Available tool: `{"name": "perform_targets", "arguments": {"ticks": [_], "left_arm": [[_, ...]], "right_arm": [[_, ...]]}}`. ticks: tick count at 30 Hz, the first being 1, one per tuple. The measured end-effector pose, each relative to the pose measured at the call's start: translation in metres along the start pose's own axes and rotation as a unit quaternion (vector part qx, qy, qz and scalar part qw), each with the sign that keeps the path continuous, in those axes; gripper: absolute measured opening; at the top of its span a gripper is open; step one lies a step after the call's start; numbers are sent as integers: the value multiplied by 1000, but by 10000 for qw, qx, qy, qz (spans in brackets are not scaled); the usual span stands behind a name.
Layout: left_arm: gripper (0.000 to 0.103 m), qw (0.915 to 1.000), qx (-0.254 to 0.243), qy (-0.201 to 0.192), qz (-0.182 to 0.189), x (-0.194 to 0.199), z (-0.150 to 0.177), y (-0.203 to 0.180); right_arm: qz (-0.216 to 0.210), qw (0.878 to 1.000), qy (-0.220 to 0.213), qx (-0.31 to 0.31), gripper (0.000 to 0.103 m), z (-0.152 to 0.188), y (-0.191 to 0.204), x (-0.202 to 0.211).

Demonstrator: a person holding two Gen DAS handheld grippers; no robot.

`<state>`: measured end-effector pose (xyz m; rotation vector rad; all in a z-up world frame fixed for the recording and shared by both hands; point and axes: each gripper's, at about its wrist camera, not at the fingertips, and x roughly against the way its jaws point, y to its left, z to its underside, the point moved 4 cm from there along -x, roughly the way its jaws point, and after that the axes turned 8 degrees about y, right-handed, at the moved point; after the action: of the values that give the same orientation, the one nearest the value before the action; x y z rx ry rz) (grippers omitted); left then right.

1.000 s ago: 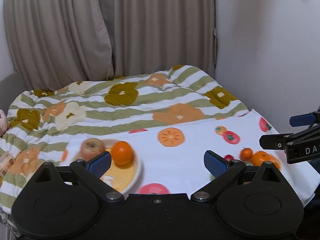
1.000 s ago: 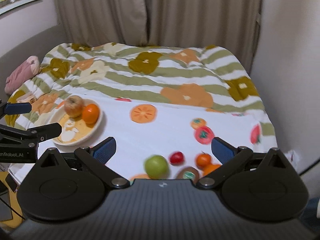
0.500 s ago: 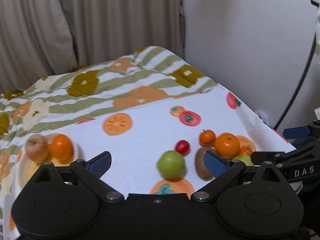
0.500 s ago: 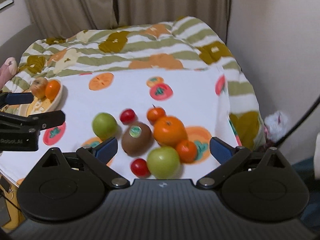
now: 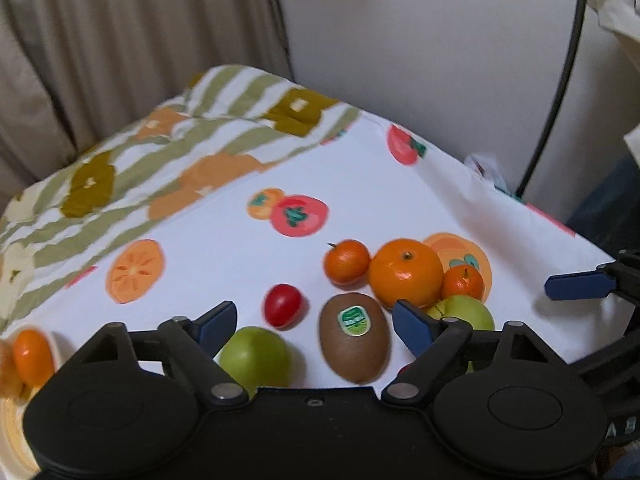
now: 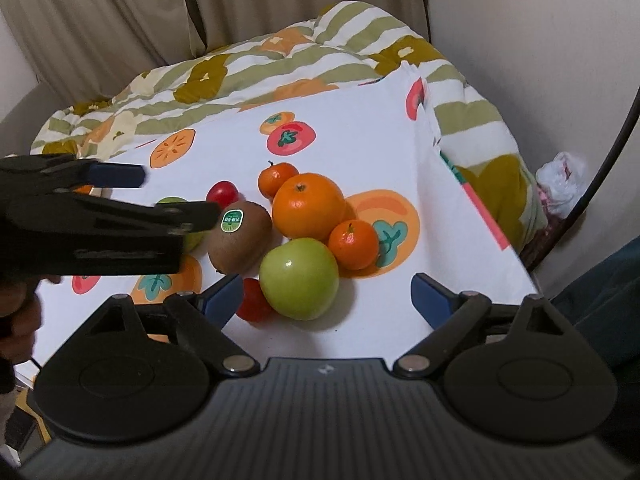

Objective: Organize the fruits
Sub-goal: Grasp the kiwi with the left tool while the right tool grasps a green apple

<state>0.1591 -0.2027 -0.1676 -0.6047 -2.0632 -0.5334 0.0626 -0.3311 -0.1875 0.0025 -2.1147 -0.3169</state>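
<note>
Both claws are spread wide and carry nothing. The left claw (image 5: pixel 314 322) hangs over the kiwi (image 5: pixel 354 338), the right claw (image 6: pixel 328 294) over a green apple (image 6: pixel 299 278). Beyond, oranges (image 6: pixel 309 206) and tomatoes (image 6: pixel 222 194) lie loose on the counter (image 6: pixel 360 144). The plate (image 5: pixel 12 420) holds one orange; I judge most sorting is left.

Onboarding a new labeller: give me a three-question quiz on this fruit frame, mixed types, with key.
1. True or false: the brown fuzzy kiwi with a green sticker is clamped in the left gripper.
2. Multiple choice: which fruit touches the large round orange? A) the small red cherry tomato behind the kiwi B) the small mandarin with a stem C) neither
3. Fill in: the right gripper hovers open over the near round green ____.

Key: 1 false; 2 B; 3 apple.
</note>
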Motion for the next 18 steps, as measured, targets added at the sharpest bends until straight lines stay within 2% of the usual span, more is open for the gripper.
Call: {"name": "perform_targets", "arguments": {"ticks": [4, 11, 18], "left_arm": [[76, 9993, -148, 297, 174, -22, -3, -5], [70, 9973, -428, 542, 238, -41, -4, -16], [60, 9956, -421, 744, 386, -54, -4, -17]], "right_arm": [[-79, 9998, 78, -153, 99, 3, -2, -9], [-257, 9989, 95, -392, 94, 6, -7, -19], [-367, 9985, 131, -394, 87, 5, -5, -27]]}}
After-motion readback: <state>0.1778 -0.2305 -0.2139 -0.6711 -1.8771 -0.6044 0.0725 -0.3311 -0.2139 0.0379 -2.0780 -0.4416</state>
